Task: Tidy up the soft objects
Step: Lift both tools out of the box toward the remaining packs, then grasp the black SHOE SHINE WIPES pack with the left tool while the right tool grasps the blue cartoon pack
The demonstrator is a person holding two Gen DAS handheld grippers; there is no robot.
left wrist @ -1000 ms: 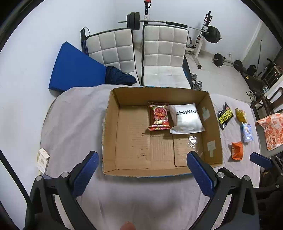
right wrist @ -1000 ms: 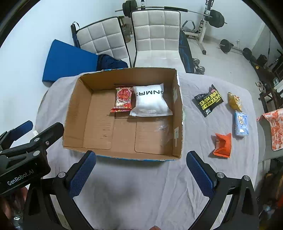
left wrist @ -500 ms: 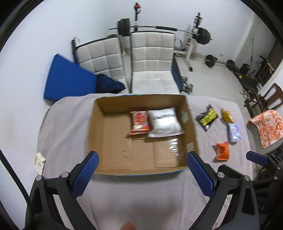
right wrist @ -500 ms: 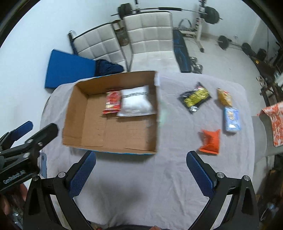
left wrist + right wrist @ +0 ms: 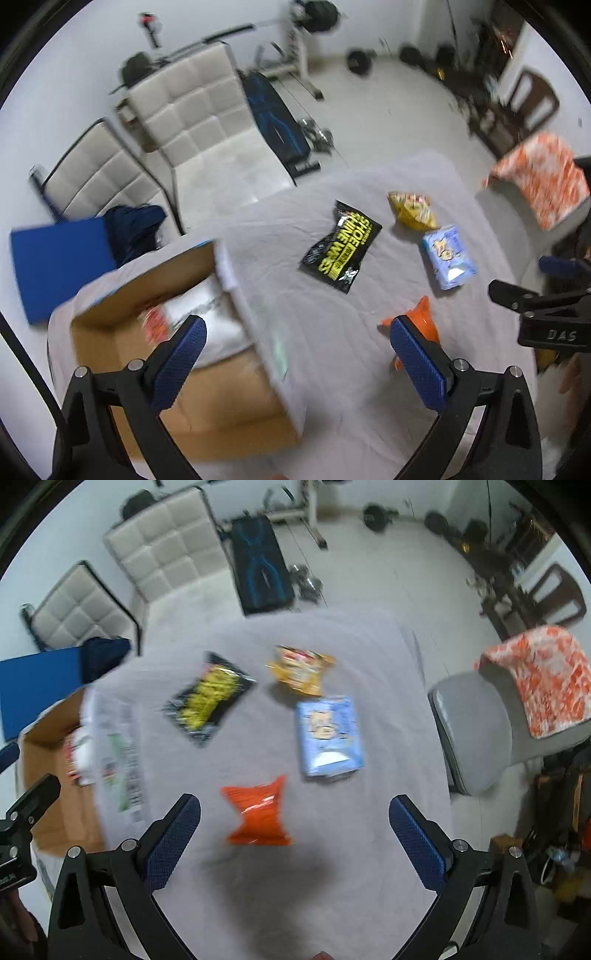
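An open cardboard box (image 5: 229, 391) sits at the table's left and holds a red packet (image 5: 155, 325) and a white pouch (image 5: 199, 306). On the grey cloth to its right lie a black-and-yellow packet (image 5: 208, 698), a yellow packet (image 5: 301, 670), a light blue packet (image 5: 330, 736) and an orange packet (image 5: 258, 814). My right gripper (image 5: 295, 834) is open and empty, its fingers either side of the orange packet, above it. My left gripper (image 5: 295, 354) is open and empty over the box's right wall. The orange packet (image 5: 421, 317) is partly hidden behind a left finger.
Two white padded chairs (image 5: 199, 122) and weight equipment stand beyond the table. A blue mat (image 5: 55, 266) leans at the left. A grey chair with an orange patterned cloth (image 5: 543, 679) stands off the table's right edge.
Both grippers have swung to the right, away from the box and toward the loose packets. The right gripper now frames the orange packet. Both stay open.
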